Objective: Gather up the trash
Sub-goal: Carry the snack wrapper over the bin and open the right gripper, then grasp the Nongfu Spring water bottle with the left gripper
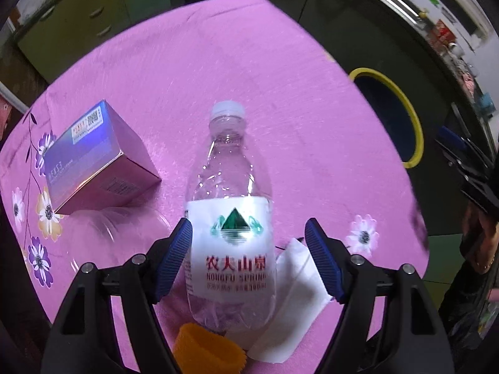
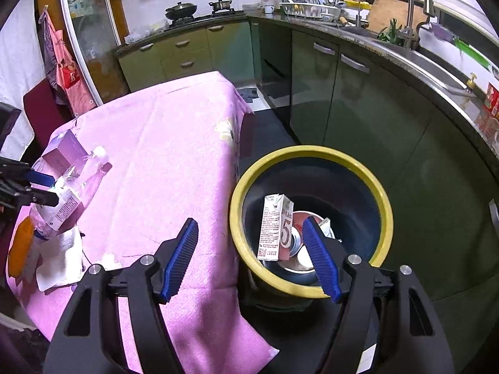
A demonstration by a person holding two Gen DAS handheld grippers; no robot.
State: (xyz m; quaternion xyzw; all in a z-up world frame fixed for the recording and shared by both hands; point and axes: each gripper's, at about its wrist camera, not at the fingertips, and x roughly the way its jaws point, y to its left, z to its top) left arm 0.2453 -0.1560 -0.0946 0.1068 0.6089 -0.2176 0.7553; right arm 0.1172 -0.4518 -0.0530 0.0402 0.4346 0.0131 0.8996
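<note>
- Left hand-held gripper (image 1: 248, 260): jaws apart, straddling the water bottle (image 1: 230, 218). Left pad looks to be touching the label, right pad has a clear gap, so no clamp yet.
- Bottle sits on the pink tabletop (image 1: 218, 71), cap pointing away from the cam, body centred btwn the pads. In the right wrist view it looks tilted; can't say whether it's lying flat or propped.
- To do this step well, imo: close on the label band, squarely across the widest part, gently, since thin clear plastic will likely cave and slip. Lift before swinging toward the bin.
- White napkin (image 1: 299, 296) lies under/beside the bottle base w/ an orange cup (image 1: 209, 353) just in front; watch neither drags along.
- Purple box (image 1: 99, 159) left of the bottle, apart from it.
- Right hand-held gripper (image 2: 250, 260): jaws wide, nothing held, hovering over the yellow-rimmed bin (image 2: 382, 199) beside the tabletop.
- Bin holds a carton (image 2: 276, 227); metal-looking items below it, hard to ID.
- Orange cup cut off at frame edge; clear thing near box too faint to name.
</note>
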